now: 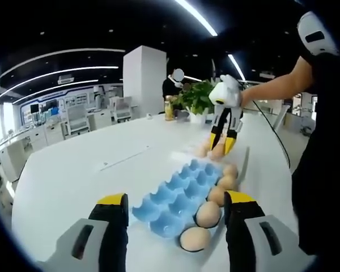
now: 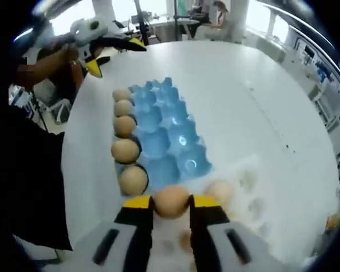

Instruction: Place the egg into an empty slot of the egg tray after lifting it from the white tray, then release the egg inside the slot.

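Note:
A blue egg tray (image 2: 164, 136) lies on the white table with a row of several eggs (image 2: 125, 150) along one edge; its other slots are bare. My right gripper (image 2: 171, 202) is shut on a brown egg (image 2: 171, 199), at the tray's near end beside the white tray (image 2: 252, 190), which holds another egg (image 2: 221, 191). In the left gripper view the right gripper (image 1: 222, 148) hangs over the far end of the blue egg tray (image 1: 175, 195), the egg (image 1: 217, 151) between its yellow tips. My left gripper (image 1: 175, 198) is open at the tray's other end with nothing in it. It appears far off as the left gripper (image 2: 114, 55).
A potted plant (image 1: 195, 97) and a bottle (image 1: 169, 109) stand at the table's far side, with a person (image 1: 171, 85) behind them. The operator's arm (image 1: 272, 88) and dark clothes sit along the table's edge. Bare white table (image 1: 79, 170) stretches beside the blue tray.

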Demonstrator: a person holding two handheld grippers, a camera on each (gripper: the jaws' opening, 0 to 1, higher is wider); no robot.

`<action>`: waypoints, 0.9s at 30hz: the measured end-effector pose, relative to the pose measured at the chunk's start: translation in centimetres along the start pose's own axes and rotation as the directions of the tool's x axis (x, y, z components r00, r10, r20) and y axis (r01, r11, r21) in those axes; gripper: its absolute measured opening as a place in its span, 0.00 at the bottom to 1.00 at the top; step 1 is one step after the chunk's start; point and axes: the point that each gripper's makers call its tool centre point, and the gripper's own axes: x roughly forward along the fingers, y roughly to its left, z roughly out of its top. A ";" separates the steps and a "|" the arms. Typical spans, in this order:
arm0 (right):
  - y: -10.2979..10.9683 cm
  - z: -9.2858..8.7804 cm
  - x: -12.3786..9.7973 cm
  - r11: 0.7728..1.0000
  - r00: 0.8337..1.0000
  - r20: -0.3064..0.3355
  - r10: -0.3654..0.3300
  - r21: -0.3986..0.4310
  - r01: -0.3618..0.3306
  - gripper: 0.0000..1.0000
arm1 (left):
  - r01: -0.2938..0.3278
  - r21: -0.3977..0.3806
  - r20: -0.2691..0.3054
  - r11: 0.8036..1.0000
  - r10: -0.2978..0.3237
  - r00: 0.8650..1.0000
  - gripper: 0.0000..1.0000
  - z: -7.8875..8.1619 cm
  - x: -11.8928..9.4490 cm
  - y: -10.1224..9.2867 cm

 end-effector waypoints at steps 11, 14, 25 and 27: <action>0.8 1.5 0.8 0.999 1.000 0.012 0.021 -0.025 -0.021 0.24 | -0.005 -0.004 -0.002 1.000 0.005 1.000 0.69 -0.3 -0.1 0.2; 1.1 2.4 1.1 0.999 0.999 0.025 0.030 -0.034 -0.029 0.24 | -0.002 -0.005 0.000 1.000 0.002 1.000 0.69 -0.3 -0.1 0.1; 2.3 6.4 2.6 0.996 0.994 0.088 0.067 -0.068 -0.061 0.24 | -0.005 -0.012 -0.003 1.000 0.005 1.000 0.69 -0.6 -0.2 0.5; 2.5 7.1 2.9 0.995 0.992 0.097 0.076 -0.075 -0.069 0.24 | -0.007 -0.014 0.001 1.000 0.007 1.000 0.69 -0.6 -0.2 0.5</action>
